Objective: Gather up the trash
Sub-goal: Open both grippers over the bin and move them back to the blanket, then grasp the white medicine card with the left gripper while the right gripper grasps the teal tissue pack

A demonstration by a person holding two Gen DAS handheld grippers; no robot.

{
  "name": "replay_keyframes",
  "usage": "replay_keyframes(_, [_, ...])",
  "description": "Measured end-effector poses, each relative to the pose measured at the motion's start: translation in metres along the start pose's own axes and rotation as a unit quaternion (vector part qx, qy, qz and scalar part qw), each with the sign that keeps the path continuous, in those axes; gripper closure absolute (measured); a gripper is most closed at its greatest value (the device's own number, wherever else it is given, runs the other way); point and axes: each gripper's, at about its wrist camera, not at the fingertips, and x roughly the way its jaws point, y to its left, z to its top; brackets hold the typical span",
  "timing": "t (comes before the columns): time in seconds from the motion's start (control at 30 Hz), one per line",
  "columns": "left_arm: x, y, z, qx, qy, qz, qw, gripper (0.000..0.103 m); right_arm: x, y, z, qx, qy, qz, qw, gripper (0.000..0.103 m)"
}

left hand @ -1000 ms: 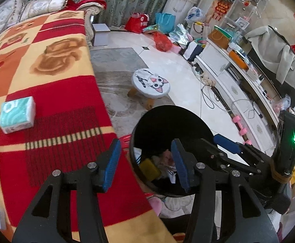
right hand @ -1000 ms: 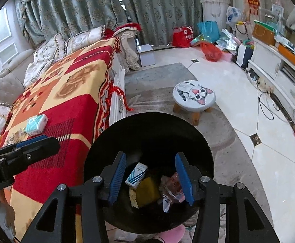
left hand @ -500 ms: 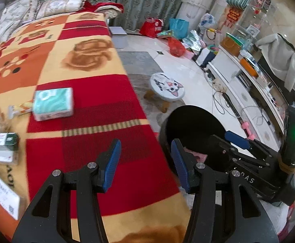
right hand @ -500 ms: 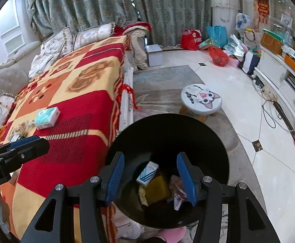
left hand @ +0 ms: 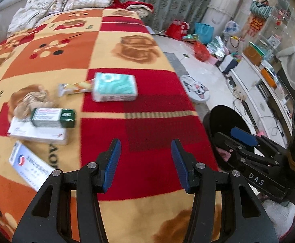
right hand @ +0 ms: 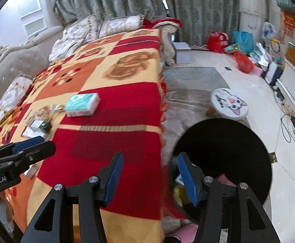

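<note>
My left gripper (left hand: 145, 162) points steeply down, its two blue pads parted with nothing between them. My right gripper (right hand: 150, 177) tilts down much the same, jaws apart and empty. Seen from the left wrist, the right gripper lies just to its right, black arms angling away; from the right wrist, the left one shows at the near left edge.

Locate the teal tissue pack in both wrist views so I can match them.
Left wrist: tissue pack sits upper centre, on the blanket's red square, a snack wrapper at its left.
Right wrist: tissue pack sits left of centre, same red square.
Shared landmark: cat-face stool.
</note>
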Motion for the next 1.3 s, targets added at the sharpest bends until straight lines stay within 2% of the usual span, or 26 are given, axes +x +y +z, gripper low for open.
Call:
replay_keyframes(0.4, [0.002,0.038,-0.009,-0.028,0.008,0.013,0.9995,0.053,0.013,0.050,0.003,-0.042,0.018,0.017,0.999,0.048])
replay_keyframes(0.47, [0.009,0.044,-0.010,-0.034,0.017,0.014,0.9992,0.053,0.015,0.054,0.003,-0.045,0.020,0.019,0.999,0.041])
replay_keyframes(0.5, [0.012,0.046,-0.010,-0.036,0.019,0.015,0.9991,0.053,0.015,0.056,0.003,-0.046,0.020,0.020,0.999,0.035])
replay_keyframes(0.73, [0.025,0.074,-0.020,-0.059,0.049,0.021,0.9968,0.053,0.022,0.068,0.003,-0.057,0.029,0.031,0.997,0.034])
replay_keyframes(1.0, [-0.006,0.127,-0.047,-0.070,0.069,0.055,0.9936,0.053,0.031,0.089,0.007,-0.071,0.036,0.062,0.995,0.034])
replay_keyframes(1.13, [-0.033,0.158,-0.059,-0.093,0.061,0.078,0.9907,0.053,0.039,0.102,0.013,-0.083,0.040,0.082,0.992,0.033])
replay_keyframes(1.3, [-0.065,0.174,-0.067,-0.105,0.041,0.074,0.9909,0.053,0.053,0.119,0.028,-0.077,0.048,0.134,0.987,0.031])
